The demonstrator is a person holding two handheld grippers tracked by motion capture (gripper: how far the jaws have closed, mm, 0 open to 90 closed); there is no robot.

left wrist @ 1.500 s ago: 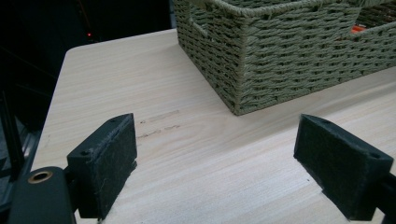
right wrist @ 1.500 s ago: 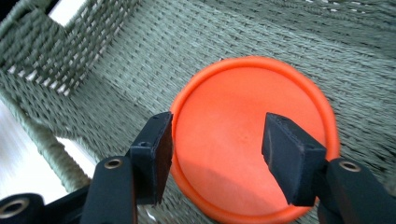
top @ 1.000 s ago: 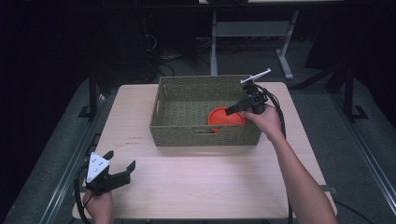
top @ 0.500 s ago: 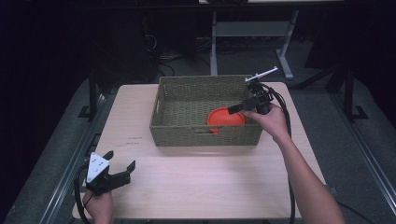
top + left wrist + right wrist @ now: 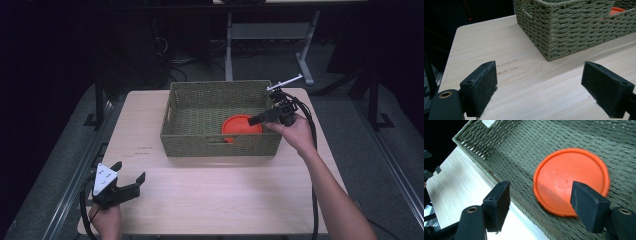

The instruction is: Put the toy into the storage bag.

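An orange round disc [image 5: 241, 127] lies flat on the floor of a woven green basket [image 5: 220, 146], near its front right corner. My right gripper [image 5: 256, 120] hovers over the basket's right side, open, with nothing between its pads. In the right gripper view the disc [image 5: 571, 180] lies below and beyond the open gripper [image 5: 544, 205], and the basket's front wall [image 5: 499, 140] runs past the left pad. My left gripper [image 5: 130, 170] rests open at the table's front left corner. The left gripper [image 5: 541, 87] faces bare wood, with the basket [image 5: 574, 27] farther off.
The light wooden table [image 5: 225, 200] has open room in front of the basket and on its left. A metal stand [image 5: 235, 35] and cables lie on the dark floor behind the table. A cable trails from the right gripper along the forearm.
The right gripper has drawn slightly back to the right and up from the disc, which stays lying in the basket. The left gripper has not moved.
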